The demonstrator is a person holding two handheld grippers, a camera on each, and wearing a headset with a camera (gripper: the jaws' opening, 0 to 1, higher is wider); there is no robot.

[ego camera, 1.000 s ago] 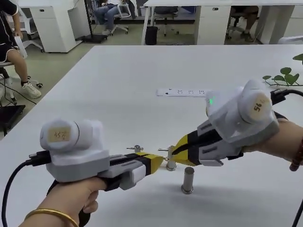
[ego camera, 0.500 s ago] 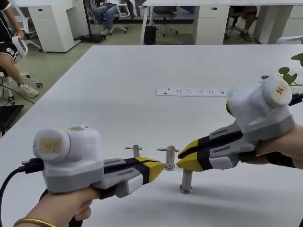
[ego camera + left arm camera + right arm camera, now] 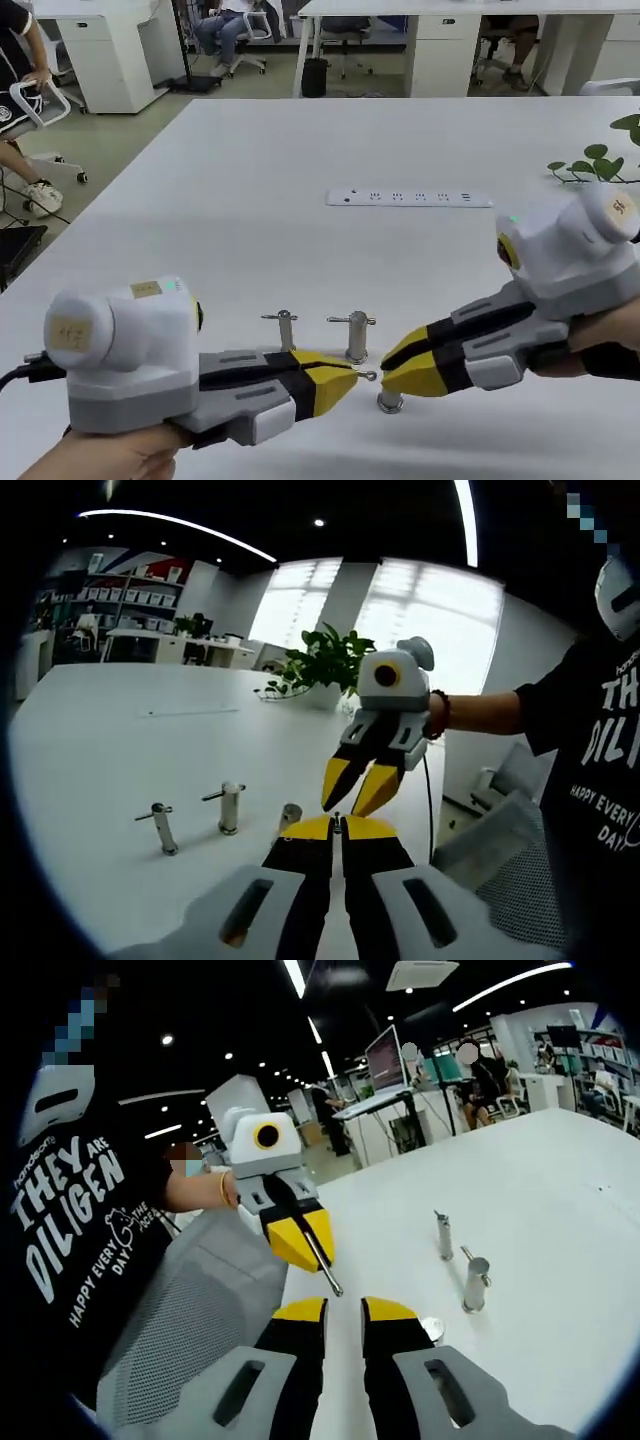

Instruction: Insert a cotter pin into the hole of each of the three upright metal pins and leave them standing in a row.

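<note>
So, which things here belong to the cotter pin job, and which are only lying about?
Job:
left gripper, shut on the cotter pin
right gripper, open
left metal pin and middle metal pin, both fitted
third metal pin, not yet fitted

Lying about:
power strip
plant

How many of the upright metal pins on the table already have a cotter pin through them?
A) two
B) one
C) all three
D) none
A: the left metal pin and the middle metal pin each have one crosswise near the top. The near metal pin is bare, and the left gripper holds a loose cotter pin in its fingers.
</note>
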